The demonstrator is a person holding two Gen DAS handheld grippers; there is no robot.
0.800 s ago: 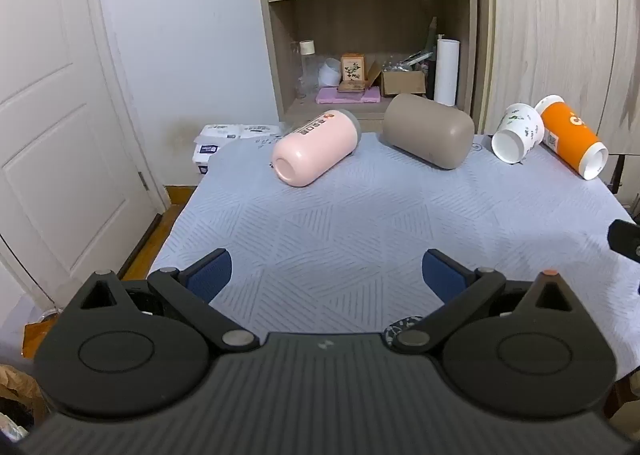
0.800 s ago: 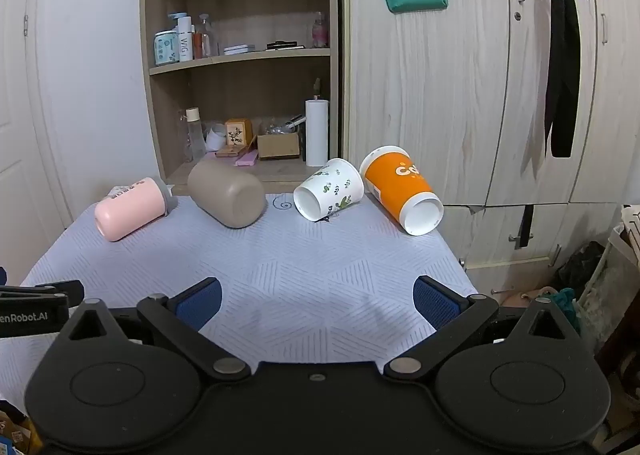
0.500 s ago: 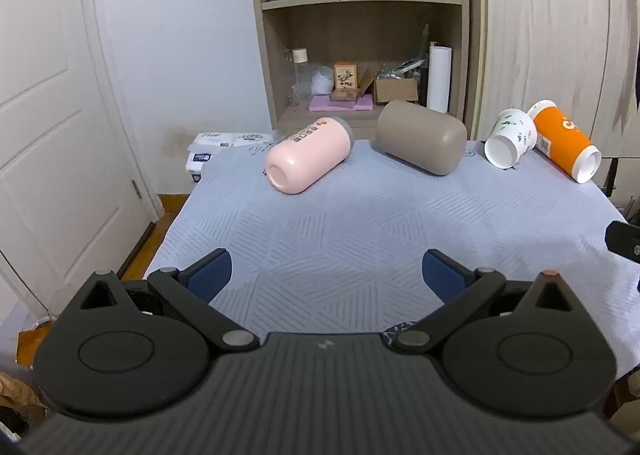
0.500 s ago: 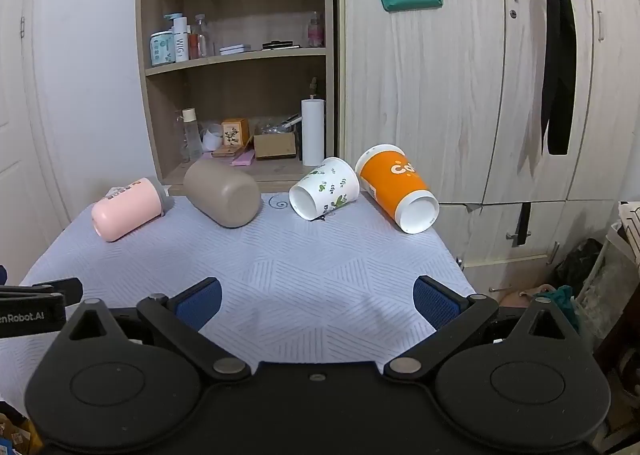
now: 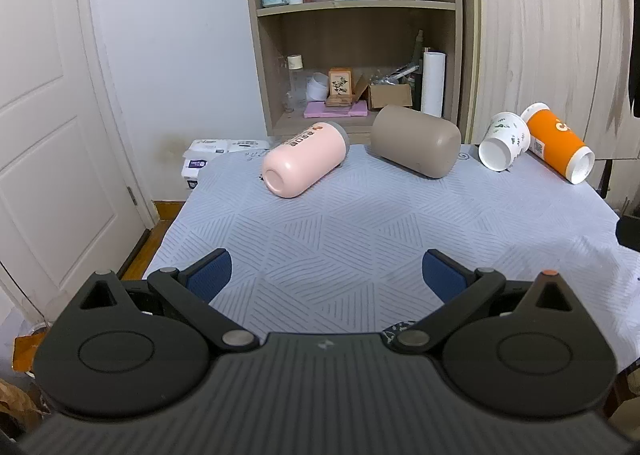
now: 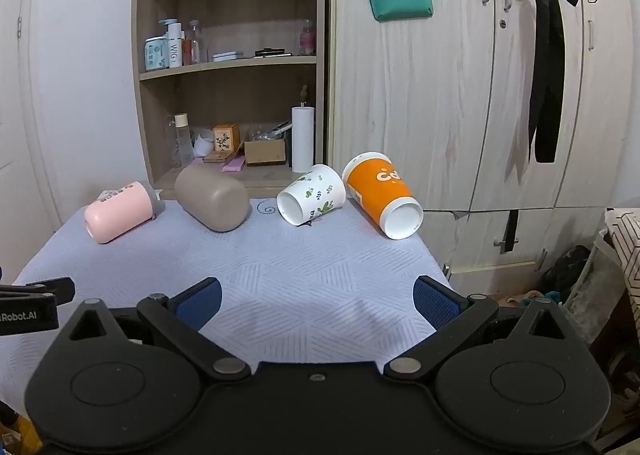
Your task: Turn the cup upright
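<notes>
- Cups, four, all lying on their sides in a row along the far edge of the worktop (image 5: 360, 239), which is covered by a pale blue-grey patterned cloth; none stands upright yet.
- Pink cylindrical cup with grey base (image 5: 305, 165) (image 6: 119, 211): far left of the row, open mouth turned toward the near left corner.
- Taupe matte rounded cup (image 5: 416, 145) (image 6: 214, 199): just right of the pink one, close beside it though contact cannot be told; closed end faces the cameras.
- White paper cup with green leaf print (image 5: 503, 146) (image 6: 312, 199): right of centre, mouth toward the near edge, leaning against or just beside its orange neighbour.
- Orange paper cup with white lettering (image 5: 558, 147) (image 6: 380, 193): at the far right corner, white mouth pointing toward the right edge, close to the drop; judged the likeliest to roll off if nudged.
- Left tool (image 5: 326, 275): blue-padded fingers (image 5: 210, 275) spread wide, holding nothing, hovering over the near edge and aimed at the pink cup, well apart from it.
- Right tool (image 6: 316, 301): fingers (image 6: 434, 301) likewise spread and empty, above the near right part of the worktop, facing the paper cups.
- Status, as judged: approach stage; the wide spread suits closing across a cup's body before tipping it up.
</notes>
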